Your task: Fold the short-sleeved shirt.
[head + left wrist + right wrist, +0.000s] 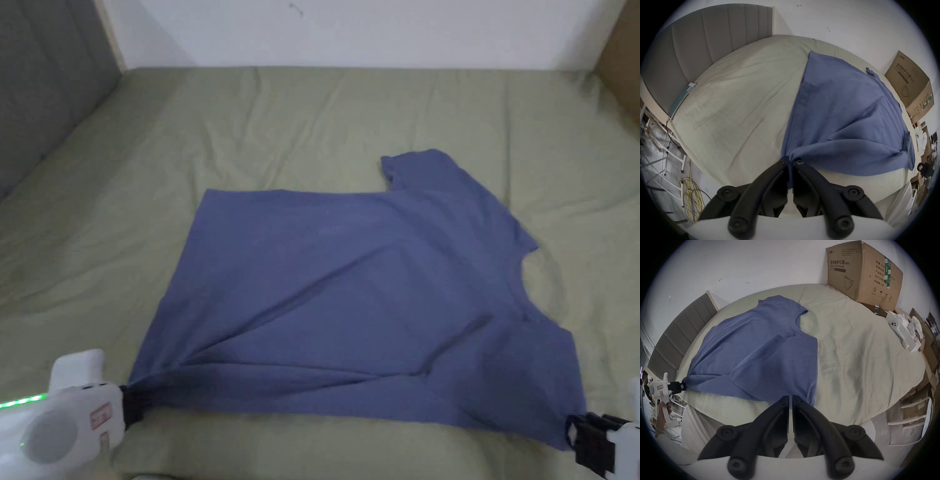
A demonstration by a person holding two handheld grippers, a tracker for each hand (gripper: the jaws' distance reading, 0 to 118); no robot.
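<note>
Headboard (708,40): gray and padded, at the left end of the bed.

Flat thing (682,99): thin, lying at the left edge of the bed, close to the headboard. You cannot tell what it is.

Cables (692,199): yellow, in a heap on the floor by the bed's near left corner.

Left gripper (132,400): you hold it at the near left of the bed. Its two black jaws are squeezed together on the shirt's near left corner. The cloth bunches up there and pulls into long folds.

Bed (312,119): it has a pale green sheet with soft wrinkles.

Shirt (350,300): blue, with short sleeves. It lies mostly flat on the near half of the bed. Its bottom edge is on your left and its neck hole is on your right. One sleeve points to the far wall. The near edge runs between your two grippers.

Right gripper (584,437): you hold it at the near right of the bed. Its jaws are pressed together on the edge of the near sleeve.

Box (867,275): brown cardboard, standing at the far right corner of the bed, next to the wall.

White thing (899,331): it lies just off the right side of the bed, near the box.
</note>
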